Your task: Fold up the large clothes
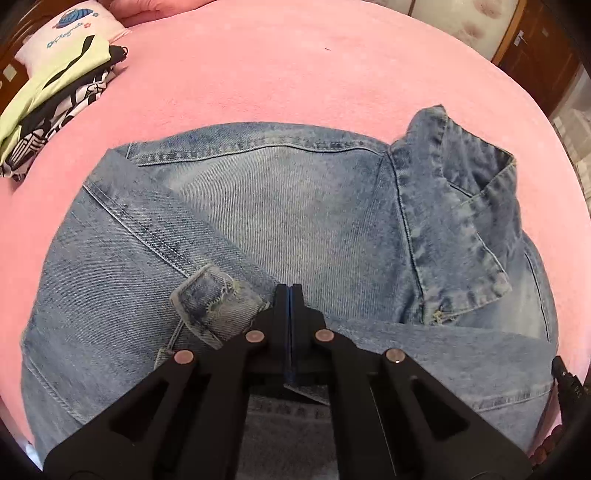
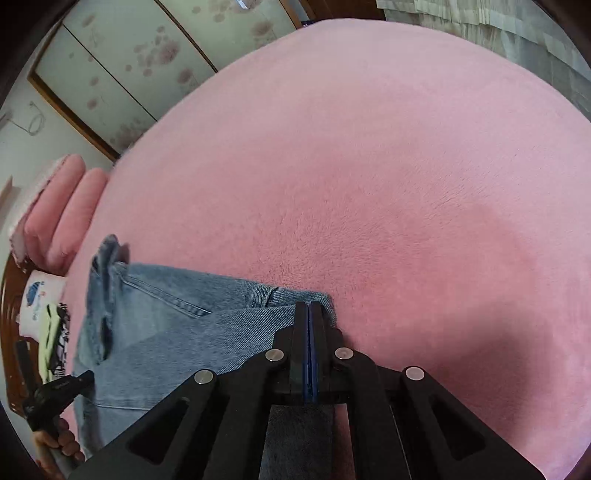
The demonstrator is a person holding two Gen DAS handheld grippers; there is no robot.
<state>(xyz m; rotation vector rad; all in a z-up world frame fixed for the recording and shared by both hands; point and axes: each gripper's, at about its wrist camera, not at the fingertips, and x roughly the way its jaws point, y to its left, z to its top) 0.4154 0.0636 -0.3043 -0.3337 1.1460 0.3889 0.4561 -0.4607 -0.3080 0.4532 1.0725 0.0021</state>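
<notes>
A blue denim jacket point(image 1: 280, 214) lies partly folded on the pink bed, collar point(image 1: 458, 206) at the right, a sleeve cuff point(image 1: 218, 306) folded across the front. My left gripper point(image 1: 291, 291) is shut, its jaws pinching a denim edge near the cuff. My right gripper point(image 2: 308, 308) is shut on the jacket's edge point(image 2: 177, 325) at its right end. The left gripper point(image 2: 55, 391) and the hand holding it show at the lower left of the right wrist view.
The pink plush blanket point(image 2: 388, 184) covers the bed. A stack of folded clothes point(image 1: 55, 107) and a white pillow point(image 1: 70, 33) sit at the far left. Pink pillows point(image 2: 66, 210) lie near the headboard. Patterned cupboard doors point(image 2: 122, 55) stand beyond.
</notes>
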